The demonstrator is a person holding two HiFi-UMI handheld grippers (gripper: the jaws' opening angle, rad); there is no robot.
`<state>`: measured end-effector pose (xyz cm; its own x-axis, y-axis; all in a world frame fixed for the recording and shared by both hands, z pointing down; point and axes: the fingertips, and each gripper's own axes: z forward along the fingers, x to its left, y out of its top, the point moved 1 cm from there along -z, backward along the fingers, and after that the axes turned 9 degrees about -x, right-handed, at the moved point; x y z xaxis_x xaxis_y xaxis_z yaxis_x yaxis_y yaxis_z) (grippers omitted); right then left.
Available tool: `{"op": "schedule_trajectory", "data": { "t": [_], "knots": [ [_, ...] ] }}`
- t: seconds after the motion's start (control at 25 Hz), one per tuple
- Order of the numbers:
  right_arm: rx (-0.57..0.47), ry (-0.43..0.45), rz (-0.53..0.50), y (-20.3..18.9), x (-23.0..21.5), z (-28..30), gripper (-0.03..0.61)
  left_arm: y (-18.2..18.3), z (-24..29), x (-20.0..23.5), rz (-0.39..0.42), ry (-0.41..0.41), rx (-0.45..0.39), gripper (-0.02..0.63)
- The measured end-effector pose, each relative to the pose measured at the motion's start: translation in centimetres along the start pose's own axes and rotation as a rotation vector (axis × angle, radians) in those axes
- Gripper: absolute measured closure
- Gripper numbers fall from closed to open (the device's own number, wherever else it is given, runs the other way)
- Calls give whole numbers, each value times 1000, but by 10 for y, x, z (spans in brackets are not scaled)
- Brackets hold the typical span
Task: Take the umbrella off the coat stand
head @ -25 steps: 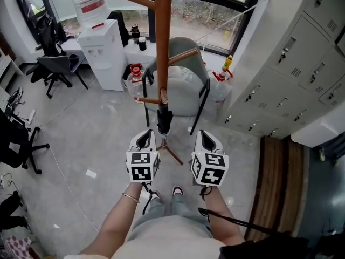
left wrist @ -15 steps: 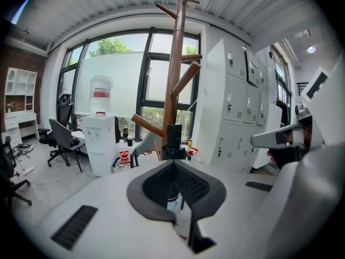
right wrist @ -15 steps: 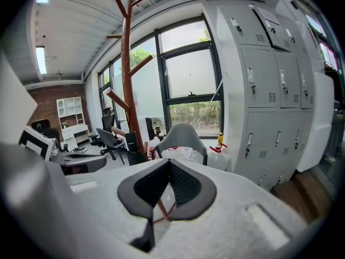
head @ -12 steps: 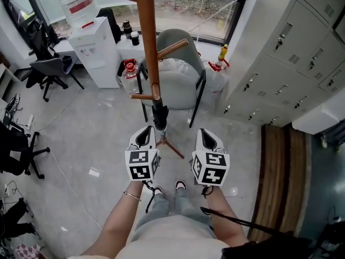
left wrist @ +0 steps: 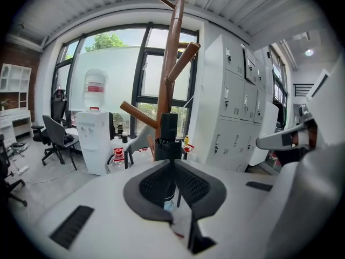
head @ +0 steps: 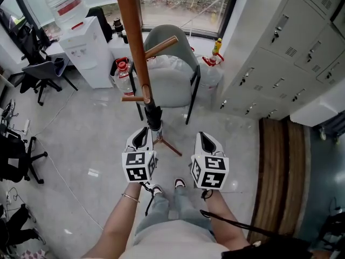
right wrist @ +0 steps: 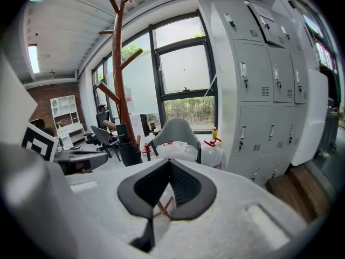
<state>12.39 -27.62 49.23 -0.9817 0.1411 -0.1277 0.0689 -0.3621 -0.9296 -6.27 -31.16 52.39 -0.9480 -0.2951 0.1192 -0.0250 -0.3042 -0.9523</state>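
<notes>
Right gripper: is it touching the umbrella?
Apart. The head view shows bare floor between the right gripper and the umbrella on the coat stand.

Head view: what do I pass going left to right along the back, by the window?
black office chair → white water dispenser → coat stand → grey chair → yellow-topped bottle → grey lockers
</notes>
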Motion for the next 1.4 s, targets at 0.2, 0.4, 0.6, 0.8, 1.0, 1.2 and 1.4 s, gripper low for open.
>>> {"op": "schedule_trajectory", "data": {
  "t": [0.2, 0.4, 0.6, 0.8, 1.0, 1.2, 1.4],
  "knots": [
    [19, -8, 11, -10, -7, 2, 574, -9, 10, -3, 4, -14, 27, 515],
    [32, -17, 23, -16, -13, 5, 574, -14, 19, -5, 16, -16, 38, 495],
    [41, -26, 36, -22, -22, 9, 574, -20, 30, -8, 14, -10, 46, 438],
    [54, -32, 52, -30, -29, 14, 574, -23, 41, -6, 3, 21, 46, 374],
    [75, -35, 67, -43, -34, 18, 574, -27, 51, -2, -10, 46, 46, 354],
    [101, -37, 83, -56, -38, 23, 574, -24, 63, 1, -16, 66, 33, 342],
    [126, -31, 100, -71, -39, 28, 574, -27, 74, 4, -7, 86, 30, 336]
  ]
}}
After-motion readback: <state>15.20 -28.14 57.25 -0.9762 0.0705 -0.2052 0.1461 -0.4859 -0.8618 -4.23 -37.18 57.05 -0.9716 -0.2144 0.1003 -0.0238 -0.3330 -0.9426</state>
